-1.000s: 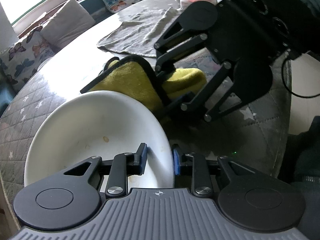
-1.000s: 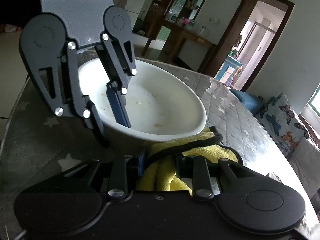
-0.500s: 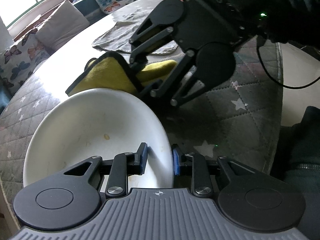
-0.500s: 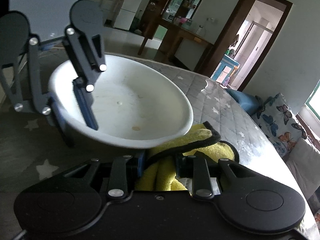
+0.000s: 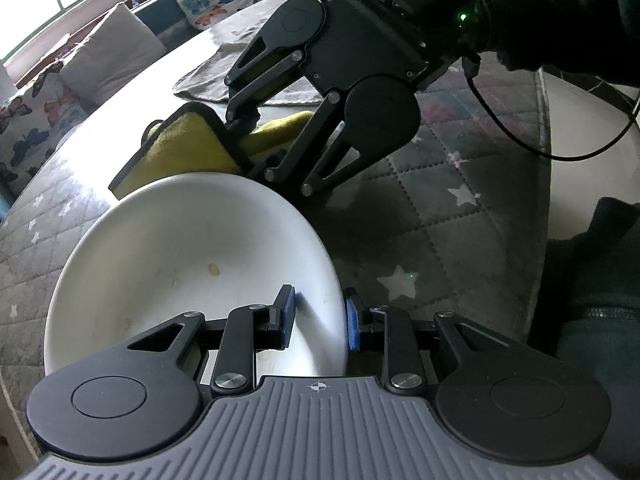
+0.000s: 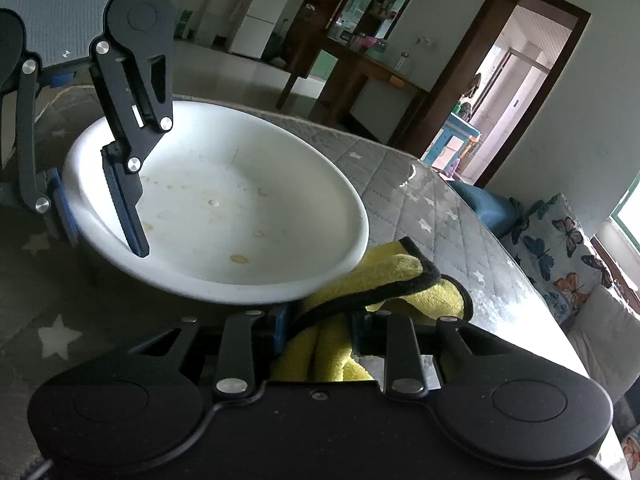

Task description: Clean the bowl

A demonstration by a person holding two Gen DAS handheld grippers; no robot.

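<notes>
A white bowl [image 5: 180,248] with brownish specks inside sits on the quilted table. My left gripper [image 5: 320,320] is shut on the bowl's near rim, one blue pad inside and one outside. From the right wrist view the bowl [image 6: 240,208] lies just ahead, with the left gripper [image 6: 104,240] clamped on its left rim. A yellow cloth [image 6: 380,284] with black edging is pinched in my right gripper [image 6: 320,328], directly behind the bowl's edge. In the left wrist view the right gripper [image 5: 260,152] holds the yellow cloth [image 5: 188,152] at the bowl's far rim.
A grey rag [image 5: 248,76] lies further back on the star-patterned table cover [image 5: 440,216]. Butterfly-print cushions [image 5: 24,120] line a bench on the left. A dark sleeve [image 5: 560,12] and a cable [image 5: 520,136] are at the right. A doorway [image 6: 512,80] is beyond the table.
The right gripper has risen with the yellow cloth and come up to the bowl's far rim. The left gripper has stayed clamped on the bowl's rim.
</notes>
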